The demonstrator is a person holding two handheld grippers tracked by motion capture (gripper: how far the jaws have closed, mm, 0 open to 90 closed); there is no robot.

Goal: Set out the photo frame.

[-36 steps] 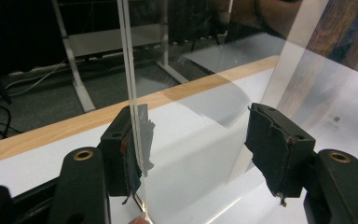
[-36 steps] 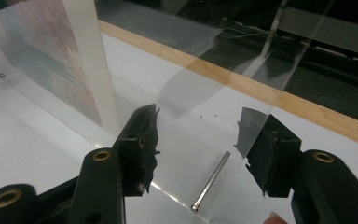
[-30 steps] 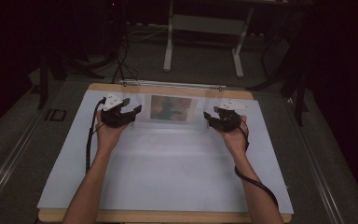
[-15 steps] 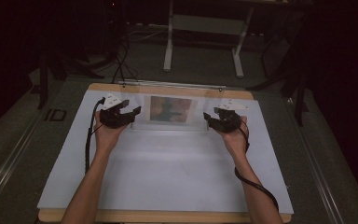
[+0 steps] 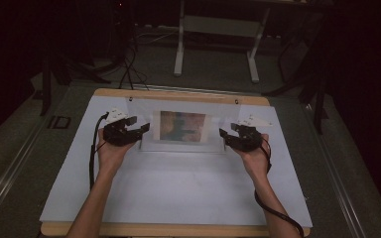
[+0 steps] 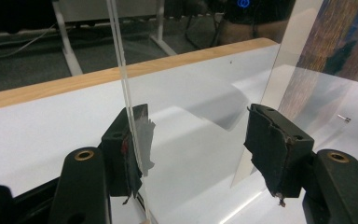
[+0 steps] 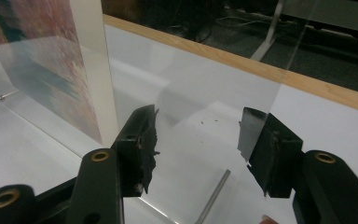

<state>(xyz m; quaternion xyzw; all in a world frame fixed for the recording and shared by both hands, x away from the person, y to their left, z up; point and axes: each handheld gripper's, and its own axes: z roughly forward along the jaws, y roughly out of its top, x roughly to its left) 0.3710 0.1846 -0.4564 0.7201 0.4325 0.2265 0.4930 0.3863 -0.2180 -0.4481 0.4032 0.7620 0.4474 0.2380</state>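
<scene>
The clear picture frame (image 5: 182, 128) stands upright near the far edge of the desk (image 5: 178, 198). The left gripper (image 5: 138, 131) and right gripper (image 5: 224, 135) are both open around the frame's side edges. If only one closes, the frame may twist or tip over.

The left gripper (image 5: 138, 128) and right gripper (image 5: 226, 136) are black, each with a grey plate on top. Brass screws shine on the jaws. Worn black pads (image 6: 276, 146) line them. Black cables (image 5: 93, 153) trail back. Bare forearms, no sleeves.

Picture (image 5: 182, 126) in the clear frame (image 5: 144, 144) blurred, its subject illegible.
</scene>
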